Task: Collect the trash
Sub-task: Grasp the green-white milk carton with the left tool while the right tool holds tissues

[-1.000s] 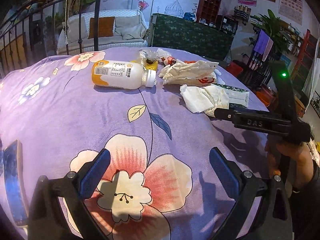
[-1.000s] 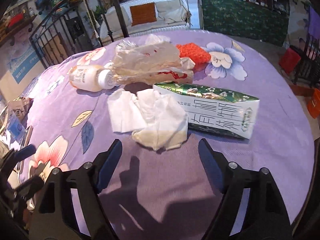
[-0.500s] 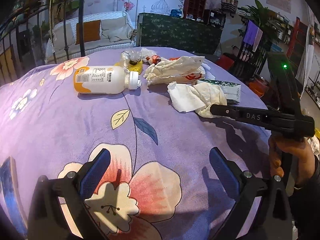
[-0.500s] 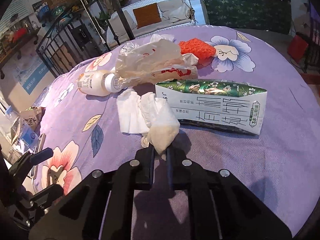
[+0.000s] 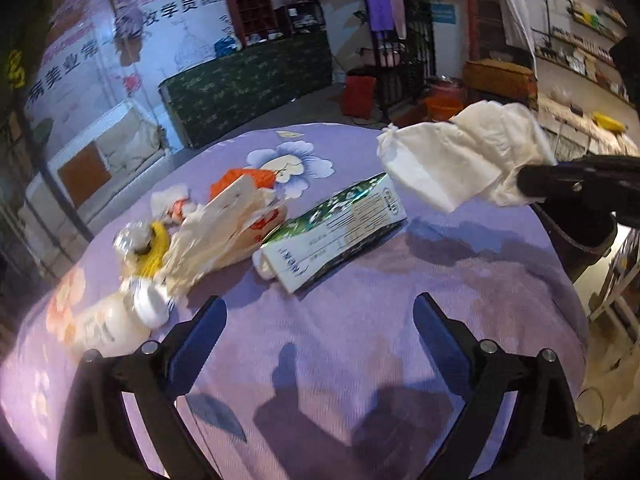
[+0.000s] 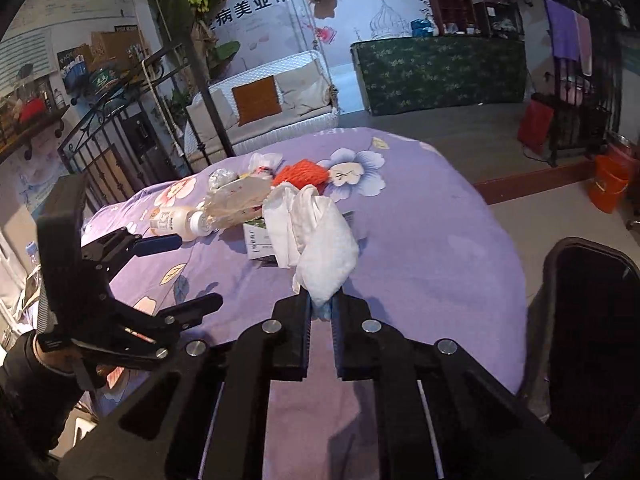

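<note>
I had my right gripper (image 6: 322,308) pinched tight on one end of the crumpled white tissue (image 6: 316,236), so the wad hung clear above the purple flowered surface (image 6: 440,240) instead of dragging across it; I judged that carrying it by a corner was the easiest way to swing it toward the dark bin (image 6: 588,320) standing just off the surface's right edge. The tissue looked soft and rumpled, folded over itself in loose layers, with a slightly yellowish tinge on the bulging part nearest the pads. My left gripper (image 5: 320,332) had just narrowed slightly but was wide apart and empty, poised near the near edge of the surface, probably ready for the next piece. The rest of the trash lay bunched toward the far left of the surface: the green-and-white carton (image 5: 332,232) flat on its side, a crinkled plastic bag (image 5: 224,236) touching it, a white bottle (image 5: 120,324) lying down close to the left edge, and an orange net (image 5: 240,180) behind the bag with a few small wrappers I could not make out.
</note>
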